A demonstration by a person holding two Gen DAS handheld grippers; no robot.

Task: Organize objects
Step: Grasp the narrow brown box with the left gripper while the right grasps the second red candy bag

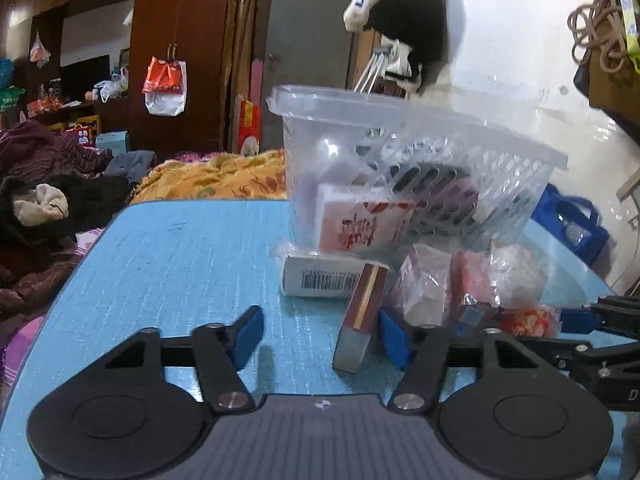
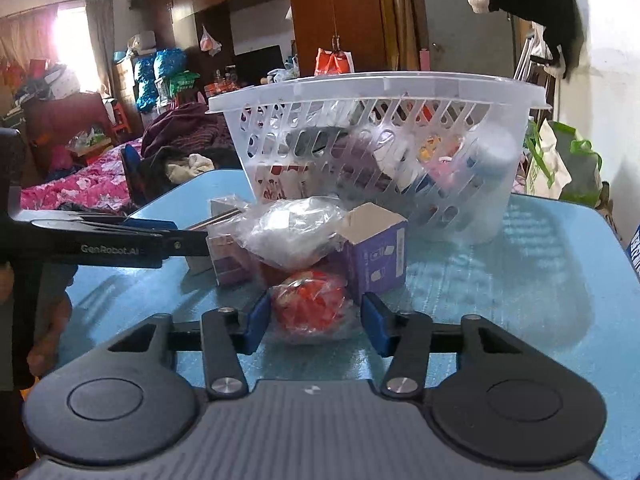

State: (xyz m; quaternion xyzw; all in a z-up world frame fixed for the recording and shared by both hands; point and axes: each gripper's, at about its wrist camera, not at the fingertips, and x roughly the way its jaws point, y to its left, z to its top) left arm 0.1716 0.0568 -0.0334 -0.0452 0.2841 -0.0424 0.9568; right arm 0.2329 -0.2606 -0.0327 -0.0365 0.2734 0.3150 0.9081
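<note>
Red wrapped packet [image 2: 310, 312] sits between right hand-held gripper's [image 2: 314, 322] parted pads; left hand-held gripper [image 1: 320, 336] gapes around box [image 1: 360, 316].

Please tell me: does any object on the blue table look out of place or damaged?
Yes. The purple box in front of the basket has its top flap torn open. Several small packets, such as the red wrapped item and the striped box, lie loose on the table and not in the basket.
</note>
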